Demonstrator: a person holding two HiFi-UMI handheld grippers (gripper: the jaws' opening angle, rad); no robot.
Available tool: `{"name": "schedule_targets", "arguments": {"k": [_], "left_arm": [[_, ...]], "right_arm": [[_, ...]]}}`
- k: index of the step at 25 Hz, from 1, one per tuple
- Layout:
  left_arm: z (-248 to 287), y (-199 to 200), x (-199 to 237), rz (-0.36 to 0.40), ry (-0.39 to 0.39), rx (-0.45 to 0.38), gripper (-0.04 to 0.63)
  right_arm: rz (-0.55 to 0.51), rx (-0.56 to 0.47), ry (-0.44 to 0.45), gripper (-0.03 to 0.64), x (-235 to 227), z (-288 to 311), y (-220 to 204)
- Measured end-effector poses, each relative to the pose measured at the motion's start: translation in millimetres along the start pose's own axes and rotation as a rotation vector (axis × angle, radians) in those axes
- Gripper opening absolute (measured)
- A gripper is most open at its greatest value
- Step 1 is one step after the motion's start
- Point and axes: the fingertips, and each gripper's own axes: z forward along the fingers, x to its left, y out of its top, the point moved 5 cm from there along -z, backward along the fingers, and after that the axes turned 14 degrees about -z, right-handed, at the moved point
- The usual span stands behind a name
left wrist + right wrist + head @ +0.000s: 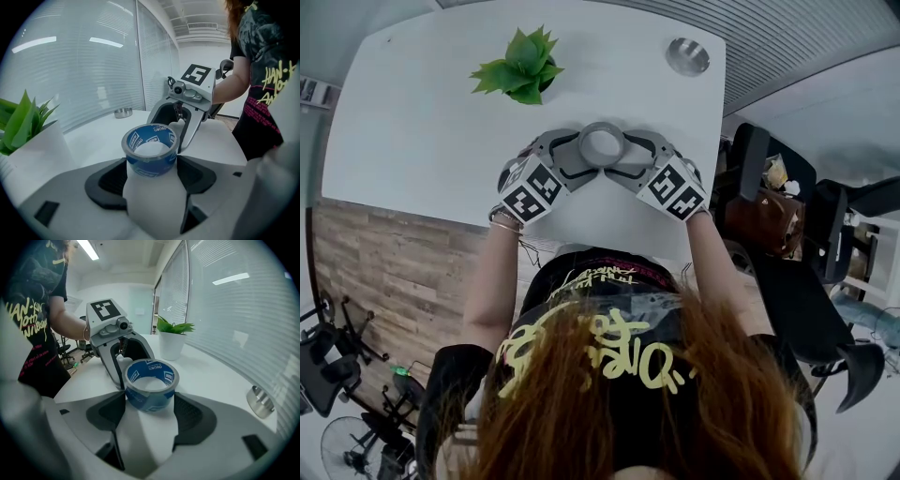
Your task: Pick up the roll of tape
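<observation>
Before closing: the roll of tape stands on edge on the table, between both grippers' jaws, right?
Not on edge: the roll of tape lies flat on the table, between the jaws of the left gripper and right gripper. The right gripper view shows it.

White surface (412, 141) with rounded corners, set over a wood-look floor (384, 262). Beyond it, glass walls hung with pale blinds (70, 65). Overhead, long strip lights (88, 248) in a white ceiling. Off to one side, black office chairs (797, 281); elsewhere on the floor, a fan (347, 448).
</observation>
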Motion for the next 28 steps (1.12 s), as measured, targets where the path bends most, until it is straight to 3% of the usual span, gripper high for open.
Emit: {"name": "schedule_targets", "arguments": {"k": [4, 10, 28], "left_arm": [[-1, -2, 1, -0.024, 0.006, -0.003, 0.328], [-8, 4, 1, -0.076, -0.021, -0.071, 0.325], [-50, 55, 0, -0.040, -0.032, -0.188, 0.324]], "right_arm": [[0.013, -0.005, -0.012, 0.328, -1, 0, 1], [0.012, -0.033, -0.015, 0.328, -6, -9, 10], [0.005, -0.173, -0.084, 0.328, -30, -50, 52]]}}
